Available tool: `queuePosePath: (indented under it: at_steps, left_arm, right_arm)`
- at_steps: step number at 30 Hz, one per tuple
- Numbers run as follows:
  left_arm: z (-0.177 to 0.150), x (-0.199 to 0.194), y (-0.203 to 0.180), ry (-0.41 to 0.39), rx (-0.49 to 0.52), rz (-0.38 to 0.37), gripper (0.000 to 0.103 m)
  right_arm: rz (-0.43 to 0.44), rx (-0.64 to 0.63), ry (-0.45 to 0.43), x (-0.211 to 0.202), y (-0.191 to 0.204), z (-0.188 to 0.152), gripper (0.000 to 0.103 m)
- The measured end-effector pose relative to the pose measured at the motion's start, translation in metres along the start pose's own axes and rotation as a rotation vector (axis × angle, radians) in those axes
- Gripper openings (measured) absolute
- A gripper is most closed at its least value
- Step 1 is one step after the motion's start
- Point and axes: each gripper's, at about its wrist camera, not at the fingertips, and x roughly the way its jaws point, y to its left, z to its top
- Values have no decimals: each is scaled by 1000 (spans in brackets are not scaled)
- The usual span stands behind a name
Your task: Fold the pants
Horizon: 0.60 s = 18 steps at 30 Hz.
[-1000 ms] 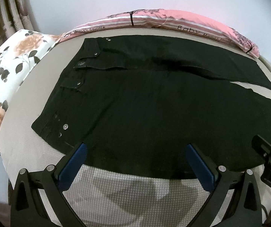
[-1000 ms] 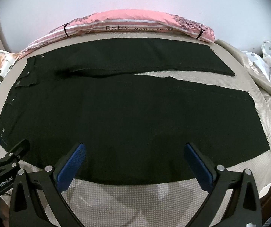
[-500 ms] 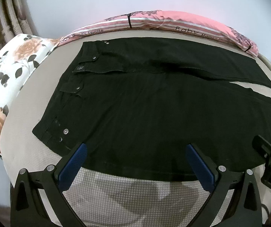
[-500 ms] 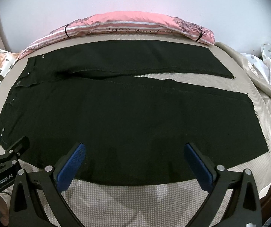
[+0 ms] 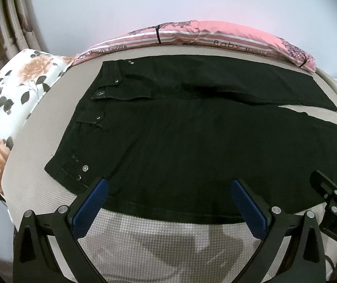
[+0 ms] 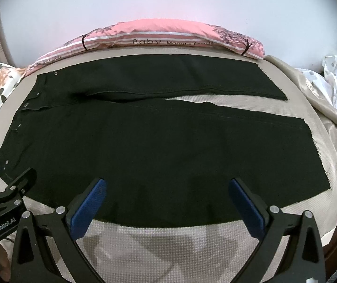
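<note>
- The black pants (image 5: 192, 146) lay spread flat on the beige textured bed cover (image 5: 159, 243), waistband toward the floral pillow (image 5: 8, 108) on the left, both legs running off to the right with a narrow wedge of cover showing between them.
- The far leg (image 6: 168, 77) lay just beside the pink striped pillow (image 6: 159, 37) along the wall; the near leg (image 6: 168, 155) was the wider-looking one, its long edge closest to both grippers.
- The left gripper (image 5: 168, 200) hung over that near edge toward the waist end, its blue pads set wide apart and holding nothing.
- The right gripper (image 6: 166, 198) hung over the same edge farther toward the hem, likewise spread wide and empty.
- The cloth looked like denim or a heavy twill, with metal rivets (image 5: 85, 168) and a waist button (image 5: 100, 93): probably limp enough to drape, yet dense enough to hold a crease and sag under its own weight.
- It seemed unlikely to slip on the textured cover, so dragging might bunch it; lifting looked the safer course.
- The best holds appeared to be the near side seam, one pinch close to the hip corner and one close to the hem, so the near leg could be carried over onto the far one.
- A pinch in mid-panel would likely gather a single layer only.
</note>
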Motion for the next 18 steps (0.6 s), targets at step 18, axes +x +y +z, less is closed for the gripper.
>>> queuePosePath:
  at_steps: [18]
  left_arm:
    - [-18, -9, -3, 1, 20, 10, 103]
  right_arm:
    - [27, 13, -9, -13, 1, -22, 103]
